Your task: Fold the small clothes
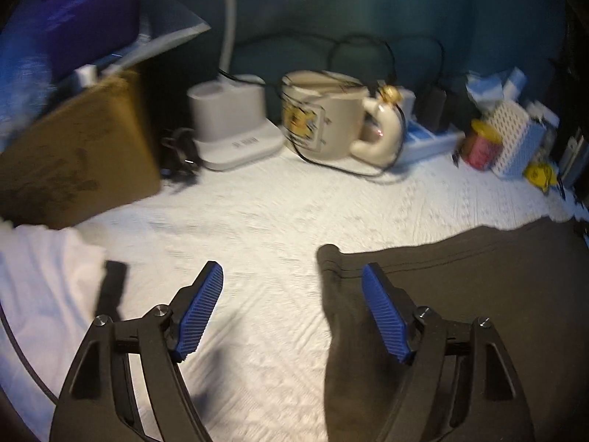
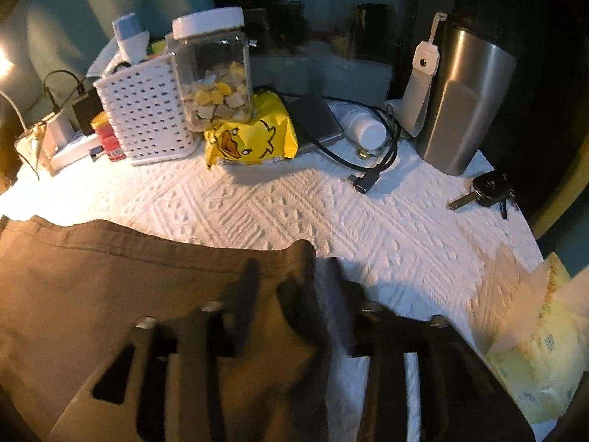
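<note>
The dark garment (image 1: 460, 294) is laid flat on the counter (image 1: 257, 221), released by both parted claws (image 1: 292, 307) (image 2: 291, 294), with further folds judged left.

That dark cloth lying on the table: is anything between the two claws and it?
Nothing visible is. The dark cloth lies flat on the white table cover. The left claw stands open over its corner, and the right claw is open over its other edge. The mug and jar stand well behind.
</note>
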The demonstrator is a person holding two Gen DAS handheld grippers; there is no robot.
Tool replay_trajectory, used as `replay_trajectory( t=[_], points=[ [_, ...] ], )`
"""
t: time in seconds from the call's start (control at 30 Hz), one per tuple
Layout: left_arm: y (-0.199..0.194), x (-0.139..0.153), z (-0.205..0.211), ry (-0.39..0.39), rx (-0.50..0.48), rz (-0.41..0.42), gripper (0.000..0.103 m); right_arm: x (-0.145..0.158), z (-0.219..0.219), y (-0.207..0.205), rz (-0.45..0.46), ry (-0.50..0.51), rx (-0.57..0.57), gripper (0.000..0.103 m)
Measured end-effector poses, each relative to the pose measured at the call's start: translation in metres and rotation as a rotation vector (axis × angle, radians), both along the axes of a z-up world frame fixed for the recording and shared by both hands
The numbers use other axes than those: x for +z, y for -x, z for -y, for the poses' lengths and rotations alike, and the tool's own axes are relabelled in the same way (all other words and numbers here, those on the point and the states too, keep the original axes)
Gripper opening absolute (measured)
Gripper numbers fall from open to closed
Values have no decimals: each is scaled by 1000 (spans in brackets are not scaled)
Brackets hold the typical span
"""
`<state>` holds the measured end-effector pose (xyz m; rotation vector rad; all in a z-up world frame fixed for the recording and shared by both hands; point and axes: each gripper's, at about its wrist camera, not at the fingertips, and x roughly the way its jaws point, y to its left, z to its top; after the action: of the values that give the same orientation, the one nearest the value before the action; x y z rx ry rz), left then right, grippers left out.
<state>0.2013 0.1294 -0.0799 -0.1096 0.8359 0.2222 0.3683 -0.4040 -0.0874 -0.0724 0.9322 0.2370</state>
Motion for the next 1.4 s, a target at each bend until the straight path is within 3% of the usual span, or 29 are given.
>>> replay_trajectory(
  t=[0.13, 0.33, 0.47, 0.8, 0.87, 1.03, 1.4],
  points=[
    [18, 13, 1, 10, 19, 16, 78, 11, -2, 16, 13, 2, 5, 46],
    [39, 21, 22, 22, -66, 13, 78, 28, 1, 46, 33, -7, -8, 46],
    [59, 22, 45, 28, -95, 43, 78, 37, 11, 69, 33, -46, -39, 60],
    [88, 22, 87, -79, -111, 17, 78, 57, 37, 139, 43, -70, -116, 60],
    [94, 24, 88, -54, -115, 16, 78, 61, 42, 153, 59, -83, -115, 60],
    [111, 31, 94, 94, -216, 49, 78, 64, 48, 191, 75, -60, -111, 60],
    [139, 27, 108, 104, -243, 35, 78, 37, 48, 267, -50, -116, -158, 60]
  ],
)
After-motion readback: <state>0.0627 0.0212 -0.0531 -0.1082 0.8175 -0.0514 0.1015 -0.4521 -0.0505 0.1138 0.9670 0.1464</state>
